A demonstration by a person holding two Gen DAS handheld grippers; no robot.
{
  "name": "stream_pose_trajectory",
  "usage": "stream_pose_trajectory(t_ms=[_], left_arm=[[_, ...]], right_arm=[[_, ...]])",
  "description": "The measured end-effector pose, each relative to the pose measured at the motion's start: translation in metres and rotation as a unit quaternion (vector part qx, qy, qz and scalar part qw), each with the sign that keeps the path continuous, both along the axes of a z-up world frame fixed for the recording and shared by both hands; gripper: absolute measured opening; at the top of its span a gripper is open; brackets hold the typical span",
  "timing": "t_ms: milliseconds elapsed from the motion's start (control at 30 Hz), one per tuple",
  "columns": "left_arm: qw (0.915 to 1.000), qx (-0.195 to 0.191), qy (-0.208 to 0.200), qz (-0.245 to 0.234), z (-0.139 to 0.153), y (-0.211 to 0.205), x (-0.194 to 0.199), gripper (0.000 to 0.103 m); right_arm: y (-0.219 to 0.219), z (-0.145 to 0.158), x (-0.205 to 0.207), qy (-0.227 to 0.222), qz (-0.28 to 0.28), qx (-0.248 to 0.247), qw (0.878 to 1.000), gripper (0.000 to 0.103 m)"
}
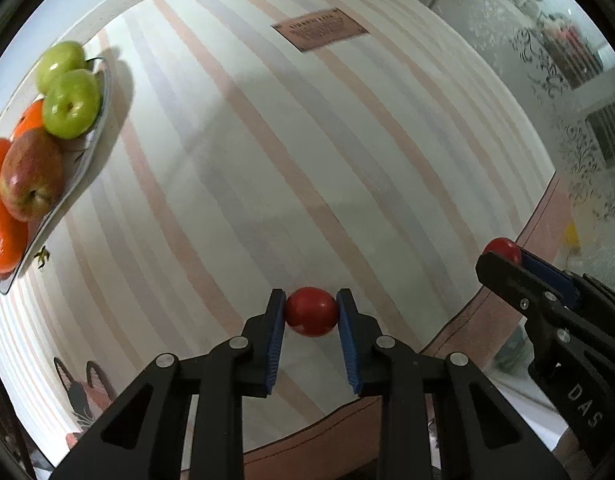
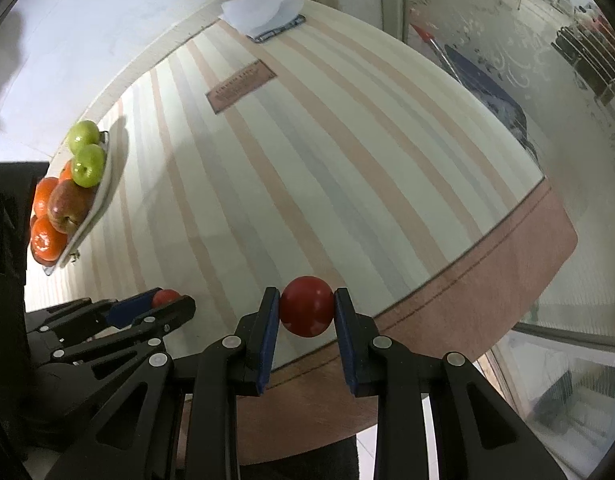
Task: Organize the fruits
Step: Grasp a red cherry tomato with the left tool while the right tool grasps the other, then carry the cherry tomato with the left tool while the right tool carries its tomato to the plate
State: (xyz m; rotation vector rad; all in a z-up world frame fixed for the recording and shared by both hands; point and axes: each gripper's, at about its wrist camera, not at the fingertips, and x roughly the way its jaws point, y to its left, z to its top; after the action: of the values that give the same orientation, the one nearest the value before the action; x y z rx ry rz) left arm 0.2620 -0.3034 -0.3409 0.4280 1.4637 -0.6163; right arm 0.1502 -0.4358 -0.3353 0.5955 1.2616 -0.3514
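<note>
My left gripper (image 1: 311, 306) is shut on a small red tomato (image 1: 311, 312) and holds it above the striped tablecloth (image 1: 287, 152) near the front edge. My right gripper (image 2: 306, 304) is shut on a second red tomato (image 2: 306, 312), also above the table's front edge. Each gripper shows in the other's view: the right one (image 1: 503, 254) at the right, the left one (image 2: 167, 300) at the lower left. A glass plate (image 1: 89, 148) at the far left holds two green apples (image 1: 70, 103), a red apple (image 1: 31, 180) and oranges (image 1: 1, 236). The plate also shows in the right wrist view (image 2: 103, 188).
A brown label patch (image 1: 319, 30) lies on the cloth toward the back. A folded white cloth (image 2: 263, 10) sits at the table's far edge. The table's rounded front edge with its pink border (image 2: 487, 280) runs to the right, with floor beyond.
</note>
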Motion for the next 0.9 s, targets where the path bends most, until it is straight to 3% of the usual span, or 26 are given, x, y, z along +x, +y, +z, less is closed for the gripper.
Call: stream_pose_trajectory(t_ms=[200,367,567,700,900], left_arm=[[0.9977,-0.035,-0.002,0.058,0.034,0.047,0.023,0.023],[0.9896,-0.062,-0.011,0.130,0.063,0.100,0.049,0.023],[0.9708,-0.091,-0.018,0.221,0.084,0.161,0.079,0.023],[0.9529,-0.116,-0.005,0.280,0.088,0.193,0.102,0.023],[0.9332,-0.137,-0.025,0.331,0.101,0.231,0.132,0.023]], right_arm=[[0.012,0.019,0.025,-0.026,0.025,0.013,0.999,0.030],[0.037,0.030,0.060,-0.050,0.067,0.041,0.996,0.030],[0.081,0.032,0.112,-0.071,0.126,0.077,0.986,0.030],[0.111,0.031,0.150,-0.083,0.168,0.086,0.978,0.030],[0.141,0.011,0.199,-0.075,0.209,0.076,0.972,0.030]])
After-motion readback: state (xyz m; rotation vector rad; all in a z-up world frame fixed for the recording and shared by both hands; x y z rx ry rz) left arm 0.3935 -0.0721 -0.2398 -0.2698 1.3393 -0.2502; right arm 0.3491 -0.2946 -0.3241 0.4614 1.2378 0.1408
